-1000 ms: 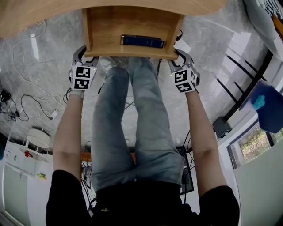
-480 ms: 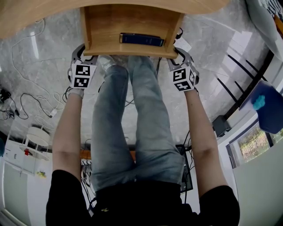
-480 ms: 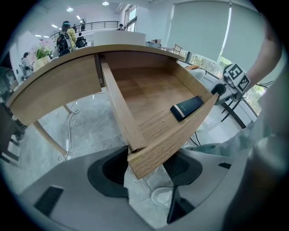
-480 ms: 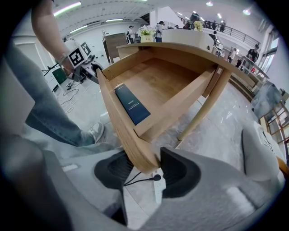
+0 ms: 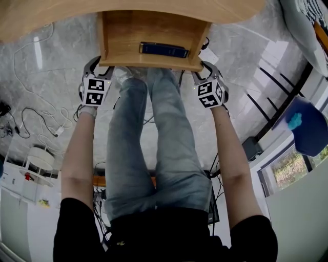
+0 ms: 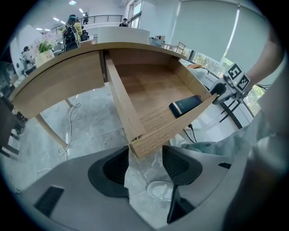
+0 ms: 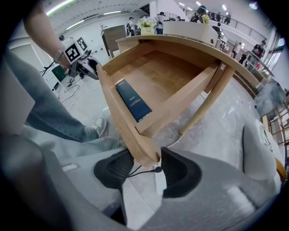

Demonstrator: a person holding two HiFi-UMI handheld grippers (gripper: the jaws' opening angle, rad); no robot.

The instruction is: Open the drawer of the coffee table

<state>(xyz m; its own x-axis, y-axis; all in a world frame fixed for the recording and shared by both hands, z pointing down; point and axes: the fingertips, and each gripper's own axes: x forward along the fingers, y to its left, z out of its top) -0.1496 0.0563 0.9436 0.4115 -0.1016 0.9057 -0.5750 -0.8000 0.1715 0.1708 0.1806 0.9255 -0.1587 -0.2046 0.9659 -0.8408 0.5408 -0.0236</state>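
The wooden drawer (image 5: 154, 33) stands pulled out from under the coffee table top (image 5: 51, 15), and a dark blue box (image 5: 164, 49) lies against its front board. My left gripper (image 5: 100, 65) is at the drawer's front left corner (image 6: 135, 146). Its jaws (image 6: 145, 159) are open, with the corner loosely between the tips. My right gripper (image 5: 201, 70) holds the front right corner (image 7: 144, 153). Wood fills the gap between its pads (image 7: 143, 166), though these jaws have just been opening. The box (image 7: 132, 100) shows in both gripper views.
The person's legs in jeans (image 5: 154, 133) stand between the two grippers under the drawer front. Cables (image 5: 31, 123) trail over the marble floor at the left. A black cable and white plug (image 7: 159, 178) lie below the right jaws. A table leg (image 7: 207, 101) slants nearby.
Hardly anything differs: both grippers stay at the drawer's front corners and the drawer stays pulled out. The head view has only shifted slightly.
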